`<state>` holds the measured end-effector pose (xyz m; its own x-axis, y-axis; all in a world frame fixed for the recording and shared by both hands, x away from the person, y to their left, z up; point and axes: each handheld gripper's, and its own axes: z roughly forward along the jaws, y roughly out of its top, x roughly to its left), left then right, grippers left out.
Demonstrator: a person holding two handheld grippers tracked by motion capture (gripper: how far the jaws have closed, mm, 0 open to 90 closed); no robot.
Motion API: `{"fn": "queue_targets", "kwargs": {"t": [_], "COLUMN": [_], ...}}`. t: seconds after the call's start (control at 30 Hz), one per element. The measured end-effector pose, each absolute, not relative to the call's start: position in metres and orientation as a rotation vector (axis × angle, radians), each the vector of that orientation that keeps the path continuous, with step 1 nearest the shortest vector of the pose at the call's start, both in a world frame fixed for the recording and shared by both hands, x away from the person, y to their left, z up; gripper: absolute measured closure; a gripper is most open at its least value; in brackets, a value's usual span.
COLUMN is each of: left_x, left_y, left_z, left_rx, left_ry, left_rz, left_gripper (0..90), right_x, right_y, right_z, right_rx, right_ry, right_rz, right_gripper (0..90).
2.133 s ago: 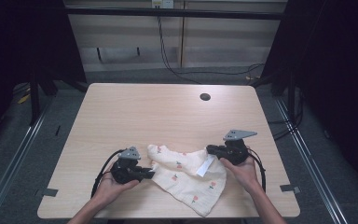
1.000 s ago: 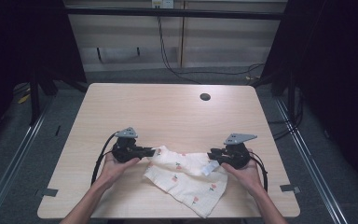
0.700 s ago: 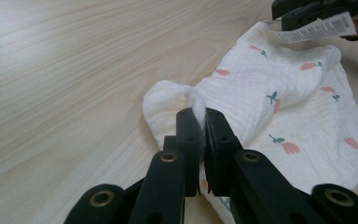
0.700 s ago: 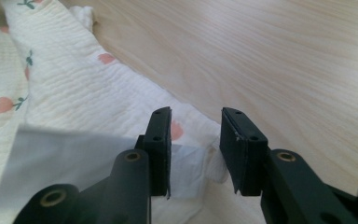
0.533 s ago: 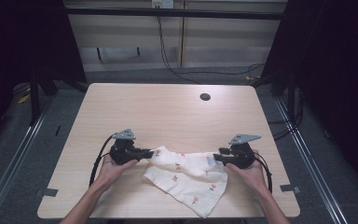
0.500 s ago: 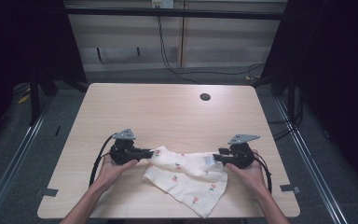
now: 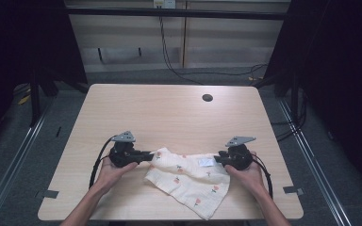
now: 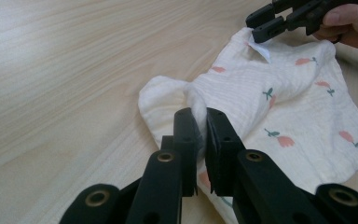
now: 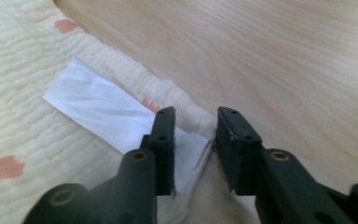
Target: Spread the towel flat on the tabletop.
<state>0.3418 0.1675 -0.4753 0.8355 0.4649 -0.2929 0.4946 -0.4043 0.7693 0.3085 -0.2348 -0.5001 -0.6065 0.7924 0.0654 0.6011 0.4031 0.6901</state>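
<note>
Pinching a bunched corner of the cloth point(image 8: 279, 107), the left gripper point(image 8: 197, 135) has its jaws pressed nearly together with a fold of the cream fabric squeezed between them. The right gripper point(image 9: 193, 140) straddles the opposite corner with a gap between its jaws; they have just been closing, and the hem with its white label point(image 9: 116, 116) lies between them, one jaw over the label, though the pads do not visibly press the fabric yet. Compared with two seconds ago, both hands sit further out along the near edge and the top hem of the cloth point(image 7: 188, 176) is pulled into a straighter line between the grippers; the left gripper point(image 7: 143, 155) and right gripper point(image 7: 219, 160) now face each other across it. Judgement: cloth being spread flat or readied for a fold, with the right-hand grip not yet secure. The cloth lies on the table point(image 7: 169, 113) near the person's edge, lower corner drooping toward the front rim. A dark cable hole point(image 7: 207, 98) sits well apart, far side. Nothing obstructs; each gripper's cable trails beside the wrist.
</note>
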Motion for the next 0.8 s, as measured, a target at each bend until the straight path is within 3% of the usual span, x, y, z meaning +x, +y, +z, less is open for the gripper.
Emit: {"fn": "queue_targets", "kwargs": {"t": [0.2, 0.8], "left_x": [0.344, 0.333], "left_y": [0.169, 0.180], "left_z": [-0.476, -0.453], "left_rx": [2.064, 1.987], "left_ry": [0.699, 0.675], "left_rz": [-0.043, -0.021], "left_gripper": [84.5, 86.2], "right_x": [0.310, 0.313], "right_y": [-0.232, -0.236], "right_z": [-0.498, -0.464], "right_rx": [1.200, 1.170], "right_ry": [2.420, 2.329], "right_rz": [0.990, 1.209], "right_gripper": [85.9, 88.3]}}
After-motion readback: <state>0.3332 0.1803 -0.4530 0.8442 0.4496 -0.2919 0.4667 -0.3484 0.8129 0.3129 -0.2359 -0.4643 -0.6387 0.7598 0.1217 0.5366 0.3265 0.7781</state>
